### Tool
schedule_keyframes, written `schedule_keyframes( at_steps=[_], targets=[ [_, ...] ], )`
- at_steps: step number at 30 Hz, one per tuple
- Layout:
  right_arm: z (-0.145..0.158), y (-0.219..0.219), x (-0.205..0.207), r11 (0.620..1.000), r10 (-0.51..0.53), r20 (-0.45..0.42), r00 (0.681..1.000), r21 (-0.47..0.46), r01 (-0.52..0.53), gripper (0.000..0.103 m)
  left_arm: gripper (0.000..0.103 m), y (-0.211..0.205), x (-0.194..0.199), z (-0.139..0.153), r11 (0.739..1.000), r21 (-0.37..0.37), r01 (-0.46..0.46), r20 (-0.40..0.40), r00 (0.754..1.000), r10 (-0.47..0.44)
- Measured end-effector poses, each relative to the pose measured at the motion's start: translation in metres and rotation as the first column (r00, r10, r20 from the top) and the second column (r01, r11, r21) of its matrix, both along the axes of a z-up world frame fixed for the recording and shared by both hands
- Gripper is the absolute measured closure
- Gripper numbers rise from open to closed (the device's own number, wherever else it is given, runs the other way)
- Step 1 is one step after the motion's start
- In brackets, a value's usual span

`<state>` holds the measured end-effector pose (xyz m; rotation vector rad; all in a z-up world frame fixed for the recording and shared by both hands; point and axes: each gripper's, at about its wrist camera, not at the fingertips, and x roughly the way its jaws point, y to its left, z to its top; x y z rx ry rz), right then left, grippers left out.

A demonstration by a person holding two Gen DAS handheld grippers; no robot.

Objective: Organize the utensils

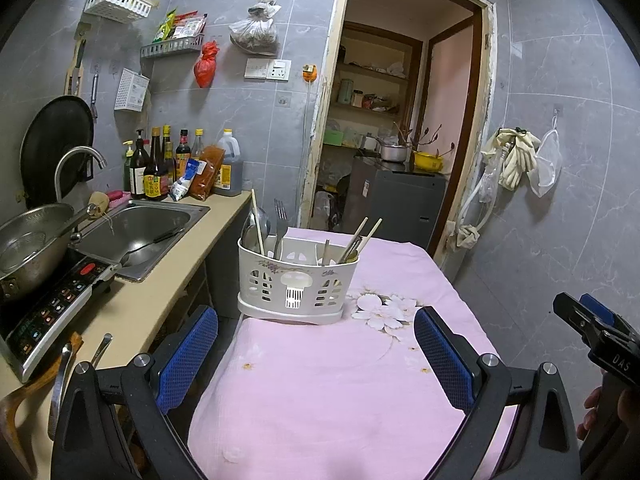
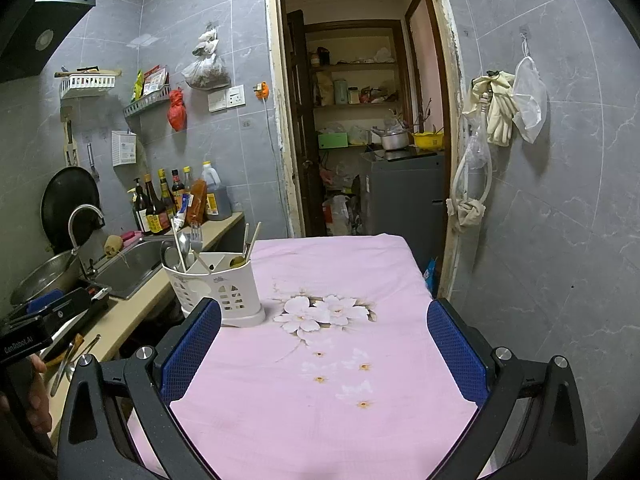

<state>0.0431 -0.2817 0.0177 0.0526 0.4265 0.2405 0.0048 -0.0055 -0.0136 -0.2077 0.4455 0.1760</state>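
Observation:
A white slotted utensil holder (image 1: 296,280) stands on the pink cloth-covered table (image 1: 340,380), at its far left. It holds spoons, a fork (image 1: 280,216) and chopsticks (image 1: 360,240). It also shows in the right wrist view (image 2: 218,288). My left gripper (image 1: 316,354) is open and empty, above the table short of the holder. My right gripper (image 2: 324,354) is open and empty over the table, to the right of the holder. The right gripper also shows at the right edge of the left wrist view (image 1: 592,324).
A counter (image 1: 160,292) runs along the left with a sink (image 1: 136,236), a metal pot (image 1: 28,240) on an induction hob (image 1: 52,312), sauce bottles (image 1: 160,168) and a ladle (image 1: 60,380). An open doorway (image 1: 392,120) lies behind the table. Gloves and bags hang on the right wall (image 1: 516,156).

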Motion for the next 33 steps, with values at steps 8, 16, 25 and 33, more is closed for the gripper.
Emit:
schedule_keyframes(
  at_steps=[8, 16, 25, 33],
  targets=[
    [0.0000, 0.0000, -0.0006, 1.000, 0.000, -0.001, 1.000, 0.000, 0.000, 0.002, 0.004, 0.0003, -0.0004, -0.0002, 1.000, 0.000, -0.001, 0.000, 1.000, 0.001],
    [0.0002, 0.0005, -0.0001, 1.000, -0.001, -0.002, 1.000, 0.000, 0.001, 0.002, 0.004, 0.0007, -0.0003, -0.0007, 1.000, -0.001, 0.000, -0.001, 1.000, 0.000],
    [-0.0019, -0.0036, 0.0007, 1.000, -0.001, -0.006, 1.000, -0.001, 0.001, 0.002, 0.004, 0.0012, -0.0006, -0.0011, 1.000, -0.003, 0.003, 0.001, 1.000, -0.003],
    [-0.0056, -0.0061, 0.0043, 1.000, -0.002, -0.012, 1.000, -0.008, 0.001, 0.002, 0.004, -0.0041, 0.0005, 0.0010, 1.000, 0.017, 0.008, -0.005, 1.000, -0.007]
  ],
)
